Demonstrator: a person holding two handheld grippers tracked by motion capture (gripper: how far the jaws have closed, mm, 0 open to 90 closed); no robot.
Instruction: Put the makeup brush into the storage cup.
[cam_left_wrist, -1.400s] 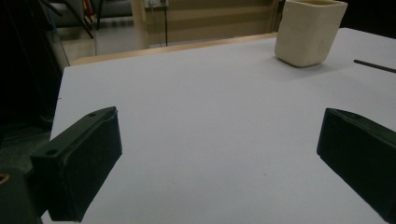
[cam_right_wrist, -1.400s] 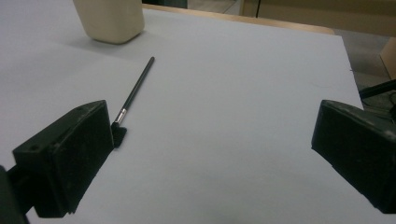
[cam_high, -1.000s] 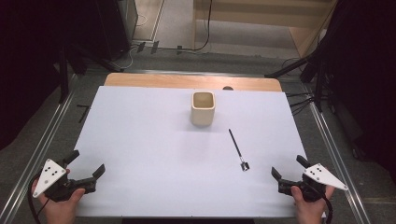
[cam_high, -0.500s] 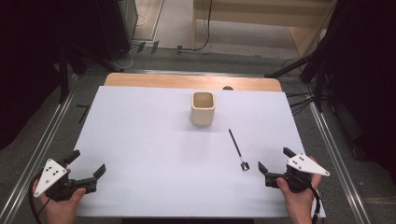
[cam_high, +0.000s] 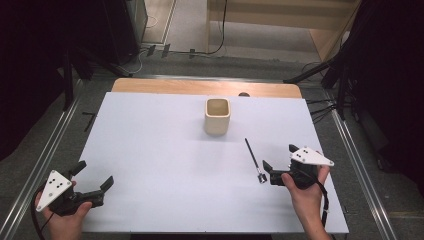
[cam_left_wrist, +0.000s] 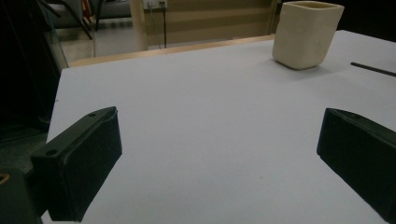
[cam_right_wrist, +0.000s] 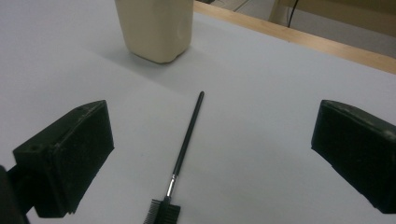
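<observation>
Since the earlier pictures, the right gripper (cam_high: 270, 172) had moved in from the table's right edge toward the brush (cam_high: 254, 160), while the left gripper (cam_high: 95, 185) stayed at the near left corner.

Seen from the high view, the brush lay flat on the white table (cam_high: 160, 165), to the right of centre and in front of the cup (cam_high: 217, 116), well apart from it. It was a thin black stick with a short silvery collar and a small dark comb-like head at its near end. Its handle pointed away and slightly left, toward the cup.

The right gripper's jaws stood wide apart and held nothing. Their tips were just beside the brush's head, on its right, and whether they touched it could not be told. In the right gripper view the brush (cam_right_wrist: 184, 154) ran up the middle between the two black jaws, head nearest the camera, with fine teeth visible along its edge, and the cup (cam_right_wrist: 156, 28) stood beyond its far tip.

The left gripper's jaws were also spread wide and empty, above bare table. In the left gripper view the cup (cam_left_wrist: 306, 32) stood far off at upper right; it was cream-coloured, squarish with rounded corners, upright and open-topped.
</observation>
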